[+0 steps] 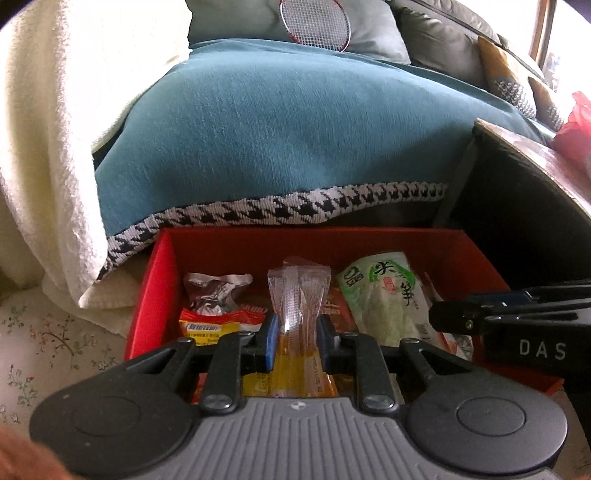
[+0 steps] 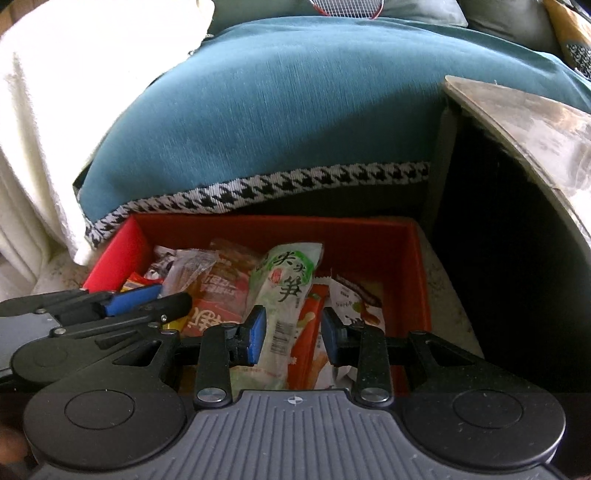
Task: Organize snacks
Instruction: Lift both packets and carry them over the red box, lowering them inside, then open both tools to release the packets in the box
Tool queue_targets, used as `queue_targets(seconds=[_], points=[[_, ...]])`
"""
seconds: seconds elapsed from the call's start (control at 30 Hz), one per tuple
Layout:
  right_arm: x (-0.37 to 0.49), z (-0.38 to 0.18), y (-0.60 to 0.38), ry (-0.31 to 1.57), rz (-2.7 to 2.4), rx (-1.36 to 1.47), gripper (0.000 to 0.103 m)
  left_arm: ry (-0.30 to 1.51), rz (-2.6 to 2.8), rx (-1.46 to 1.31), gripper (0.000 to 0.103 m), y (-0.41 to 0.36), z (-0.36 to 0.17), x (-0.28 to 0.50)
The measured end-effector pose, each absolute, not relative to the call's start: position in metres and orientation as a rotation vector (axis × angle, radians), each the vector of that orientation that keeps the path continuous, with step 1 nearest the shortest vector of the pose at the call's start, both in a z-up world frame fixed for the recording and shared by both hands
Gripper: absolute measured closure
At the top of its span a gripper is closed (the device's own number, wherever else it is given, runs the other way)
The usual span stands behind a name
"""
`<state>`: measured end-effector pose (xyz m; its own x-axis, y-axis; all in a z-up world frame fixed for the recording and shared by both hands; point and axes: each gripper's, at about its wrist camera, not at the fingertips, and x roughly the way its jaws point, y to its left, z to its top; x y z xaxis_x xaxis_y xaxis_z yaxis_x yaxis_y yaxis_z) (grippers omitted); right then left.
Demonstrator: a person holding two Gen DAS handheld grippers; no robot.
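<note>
A red box [image 1: 258,242] [image 2: 369,236] on the floor holds several snack packs. My left gripper [image 1: 295,341] is shut on a clear-topped orange snack pack [image 1: 297,317] and holds it upright over the box. A green-and-white bamboo shoot pack [image 1: 384,299] [image 2: 282,295] lies in the box beside it. My right gripper [image 2: 293,334] is open above the box, its blue pads on either side of the green pack's lower end without touching it. A crumpled silver wrapper [image 1: 212,293] and red-and-yellow packs [image 1: 214,325] lie at the box's left.
A teal blanket with houndstooth trim [image 1: 295,122] [image 2: 295,110] covers the sofa behind the box. A white blanket [image 1: 48,129] hangs at left. A dark side table [image 1: 524,192] [image 2: 517,221] stands right of the box. A racket [image 1: 314,22] lies on the sofa.
</note>
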<state>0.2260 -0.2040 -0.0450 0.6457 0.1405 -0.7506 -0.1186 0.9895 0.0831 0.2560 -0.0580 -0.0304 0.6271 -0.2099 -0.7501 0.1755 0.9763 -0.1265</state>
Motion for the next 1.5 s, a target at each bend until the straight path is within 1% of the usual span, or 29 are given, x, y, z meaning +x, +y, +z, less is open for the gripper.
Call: queue_targets(seconds=[0.1,0.2,0.37,0.43,0.47,0.5,0.53,0.57,0.6,0.63,0.7,0.77,0.87,0.9,1.07,1.2,1.23,1.5], points=[[0.225,-0.045,-0.204,0.856,0.145,0.028,0.06,0.87,-0.208,-0.036,0.081,-0.058,-0.032,0.258],[0.225,-0.046,-0.204,0.853,0.145,0.026,0.059,0.871,-0.194,-0.037,0.079,-0.055,-0.032,0.26],[0.225,-0.045,-0.203,0.847,0.146,0.025,0.056,0.879,-0.18,-0.022,0.073,-0.054,-0.033,0.263],[0.223,-0.044,-0.202,0.843,0.147,0.024,0.051,0.885,-0.173,-0.018,0.069,-0.054,-0.032,0.262],[0.223,-0.043,-0.202,0.84,0.147,0.021,0.046,0.886,-0.17,-0.018,0.068,-0.053,-0.031,0.262],[0.222,-0.043,-0.201,0.838,0.143,0.019,0.038,0.888,-0.17,-0.018,0.064,-0.053,-0.031,0.261],[0.221,-0.041,-0.201,0.832,0.139,0.018,0.036,0.891,-0.17,-0.018,0.059,-0.053,-0.029,0.26],[0.219,-0.039,-0.201,0.825,0.138,0.019,0.033,0.891,-0.167,-0.014,0.055,-0.053,-0.028,0.259],[0.218,-0.038,-0.201,0.821,0.14,0.023,0.032,0.888,-0.155,-0.007,0.048,-0.053,-0.025,0.257],[0.216,-0.035,-0.201,0.816,0.142,0.029,0.031,0.879,-0.148,0.0,0.046,-0.052,-0.022,0.255],[0.212,-0.029,-0.2,0.805,0.145,0.037,0.023,0.872,-0.144,0.002,0.045,-0.051,-0.014,0.25],[0.206,-0.023,-0.198,0.79,0.148,0.037,0.022,0.867,-0.14,0.005,0.043,-0.049,-0.007,0.246],[0.197,-0.013,-0.198,0.777,0.145,0.046,0.016,0.854,-0.126,0.003,0.035,-0.045,0.003,0.237],[0.194,-0.01,-0.198,0.77,0.142,0.049,0.016,0.853,-0.124,-0.003,0.033,-0.043,0.006,0.234],[0.175,-0.002,-0.2,0.755,0.121,0.07,0.014,0.861,-0.098,-0.029,0.032,-0.034,0.015,0.218],[0.15,0.0,-0.199,0.744,0.094,0.052,0.008,0.852,-0.086,-0.047,0.031,-0.025,0.021,0.197],[0.143,-0.001,-0.199,0.743,0.087,0.052,0.007,0.852,-0.087,-0.047,0.029,-0.024,0.022,0.192],[0.093,-0.009,-0.195,0.753,0.074,0.072,0.003,0.833,-0.1,-0.029,0.026,-0.02,0.034,0.143]])
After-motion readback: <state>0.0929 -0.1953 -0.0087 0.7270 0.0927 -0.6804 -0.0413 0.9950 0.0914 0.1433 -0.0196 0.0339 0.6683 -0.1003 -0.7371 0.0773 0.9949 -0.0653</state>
